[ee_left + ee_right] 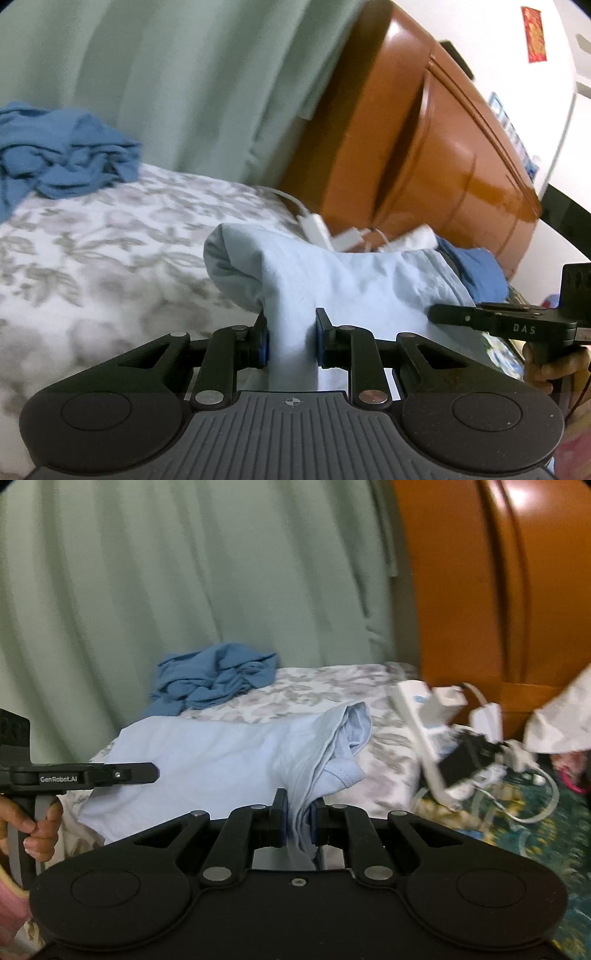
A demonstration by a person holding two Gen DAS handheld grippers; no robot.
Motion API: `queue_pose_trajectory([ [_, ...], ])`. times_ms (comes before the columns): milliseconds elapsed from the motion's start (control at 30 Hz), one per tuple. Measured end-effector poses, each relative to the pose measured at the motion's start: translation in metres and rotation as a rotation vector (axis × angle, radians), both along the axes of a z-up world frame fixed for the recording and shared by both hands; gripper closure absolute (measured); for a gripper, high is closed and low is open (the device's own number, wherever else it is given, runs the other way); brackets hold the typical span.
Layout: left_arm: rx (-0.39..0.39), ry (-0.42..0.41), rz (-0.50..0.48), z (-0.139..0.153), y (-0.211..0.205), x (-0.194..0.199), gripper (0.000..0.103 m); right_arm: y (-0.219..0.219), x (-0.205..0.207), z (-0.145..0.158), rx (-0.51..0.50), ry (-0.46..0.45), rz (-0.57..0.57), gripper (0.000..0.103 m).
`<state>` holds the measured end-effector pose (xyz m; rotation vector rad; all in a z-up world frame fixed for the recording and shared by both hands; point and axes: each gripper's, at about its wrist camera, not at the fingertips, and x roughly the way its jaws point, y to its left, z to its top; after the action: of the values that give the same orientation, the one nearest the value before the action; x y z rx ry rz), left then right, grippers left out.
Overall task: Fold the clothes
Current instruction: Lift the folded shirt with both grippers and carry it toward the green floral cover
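A light blue garment point(332, 277) lies partly lifted over the floral bedspread point(92, 258). My left gripper point(291, 339) is shut on a bunched edge of it. My right gripper point(299, 819) is shut on another bunched edge of the same garment point(207, 760), near a sleeve. Each gripper shows in the other's view: the right one point(436, 314) at the garment's right side, the left one point(153, 771) at its left side. A crumpled darker blue garment point(62, 158) lies at the far side of the bed; it also shows in the right wrist view point(218, 679).
A pale green curtain point(166, 81) hangs behind the bed. An orange wooden headboard point(424, 147) stands at the right. White chargers and cables point(461, 738) lie by the headboard on the bed point(332, 686). Another blue cloth point(476, 273) lies beyond the light garment.
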<state>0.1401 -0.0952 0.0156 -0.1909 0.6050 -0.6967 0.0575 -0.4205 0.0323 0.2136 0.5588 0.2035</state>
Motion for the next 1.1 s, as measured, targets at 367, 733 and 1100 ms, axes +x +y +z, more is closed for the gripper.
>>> queue_pose_trajectory([
  [367,0.036,-0.013,-0.143,-0.005,-0.088,-0.020,0.083,-0.067,-0.055,-0.010,-0.021,0.027,-0.133,0.090],
  [733,0.064,-0.025,-0.263,-0.020,-0.171,-0.039,0.083,-0.137,-0.097,-0.027,-0.019,0.072,-0.243,0.090],
  [1100,0.085,-0.020,-0.329,-0.047,-0.245,-0.054,0.083,-0.203,-0.117,-0.042,-0.036,0.126,-0.321,0.091],
])
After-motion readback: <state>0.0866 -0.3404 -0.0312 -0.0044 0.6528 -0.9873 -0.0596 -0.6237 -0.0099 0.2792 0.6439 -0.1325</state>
